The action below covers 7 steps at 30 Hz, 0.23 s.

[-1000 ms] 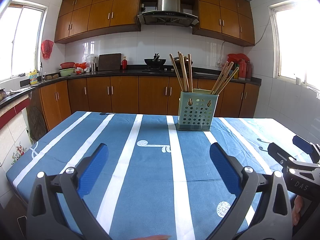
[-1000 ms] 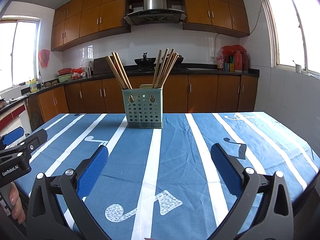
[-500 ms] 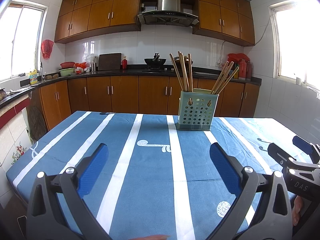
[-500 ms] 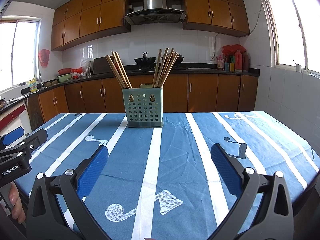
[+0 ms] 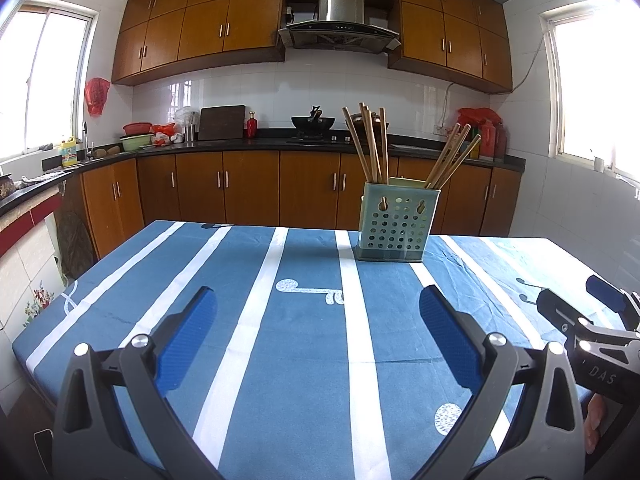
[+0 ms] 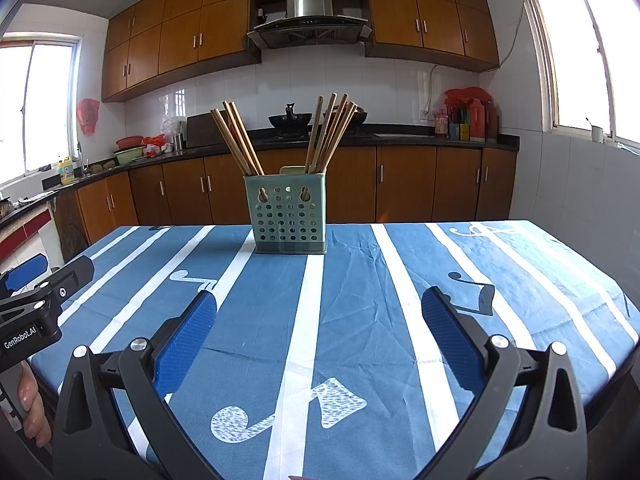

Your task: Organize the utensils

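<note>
Green perforated utensil holder (image 6: 287,213) stands upright near the far edge of the table (image 6: 400,280), on a blue cloth with white stripes. Wooden chopsticks (image 6: 240,140) sit in it in two bunches, one leaning left, one (image 6: 332,132) leaning right. Left gripper (image 5: 316,320) spread wide, holding nothing, over the near part of the table. Right gripper (image 6: 318,316) also wide apart, empty, near the table's front edge. Both well apart from the holder. A hand (image 6: 34,408) shows at the lower left of the right wrist view, on the left gripper's handle. Kitchen counter (image 5: 240,144) behind.
</note>
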### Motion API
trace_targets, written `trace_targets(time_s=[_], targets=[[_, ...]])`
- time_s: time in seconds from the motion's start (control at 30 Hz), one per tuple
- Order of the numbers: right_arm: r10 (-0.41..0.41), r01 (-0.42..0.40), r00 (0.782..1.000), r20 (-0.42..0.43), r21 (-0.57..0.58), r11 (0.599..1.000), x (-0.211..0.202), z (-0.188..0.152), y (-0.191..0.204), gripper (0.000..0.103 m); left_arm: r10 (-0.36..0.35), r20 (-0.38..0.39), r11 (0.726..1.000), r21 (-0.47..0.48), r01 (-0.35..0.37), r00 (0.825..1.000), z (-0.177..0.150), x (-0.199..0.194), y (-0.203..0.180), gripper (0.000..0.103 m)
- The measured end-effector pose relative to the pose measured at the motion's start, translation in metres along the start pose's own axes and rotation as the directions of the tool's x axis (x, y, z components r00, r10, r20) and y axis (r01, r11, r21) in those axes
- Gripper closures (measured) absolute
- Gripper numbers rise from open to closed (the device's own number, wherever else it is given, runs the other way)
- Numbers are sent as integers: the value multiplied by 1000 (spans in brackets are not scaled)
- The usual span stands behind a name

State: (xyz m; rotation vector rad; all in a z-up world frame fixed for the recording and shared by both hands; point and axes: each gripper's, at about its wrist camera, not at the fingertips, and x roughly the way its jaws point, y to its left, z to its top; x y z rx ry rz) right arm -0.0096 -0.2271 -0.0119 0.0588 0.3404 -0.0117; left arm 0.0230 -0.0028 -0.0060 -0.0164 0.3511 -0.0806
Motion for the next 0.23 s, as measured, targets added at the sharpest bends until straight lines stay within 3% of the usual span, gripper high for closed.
trace_targets(time_s=[0.23], targets=[[0,0,1000,0,0,1000,0,0,0,2,1,0,1000,-5,-1,1000,0,0,-1,4]])
